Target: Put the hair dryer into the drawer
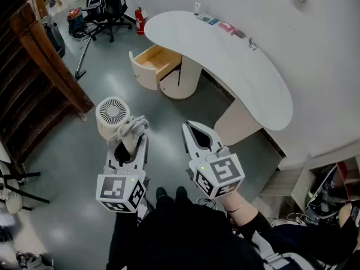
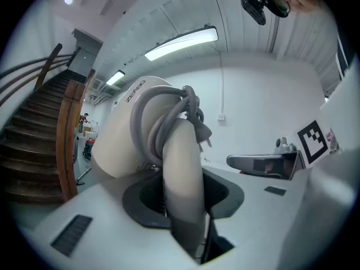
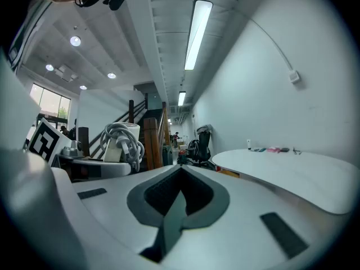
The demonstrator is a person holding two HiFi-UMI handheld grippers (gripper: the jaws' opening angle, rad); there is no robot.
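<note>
While your left gripper (image 1: 131,143) squeezes the dryer (image 1: 112,113), your right gripper (image 1: 191,127) is pinched together, empty; the drawer (image 1: 153,61) stands open.

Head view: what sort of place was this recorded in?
Probably an office or studio workspace. A curved white desk stands by the wall with an open drawer under it, a black office chair sits at the back, and a wooden staircase rises on the left.
</note>
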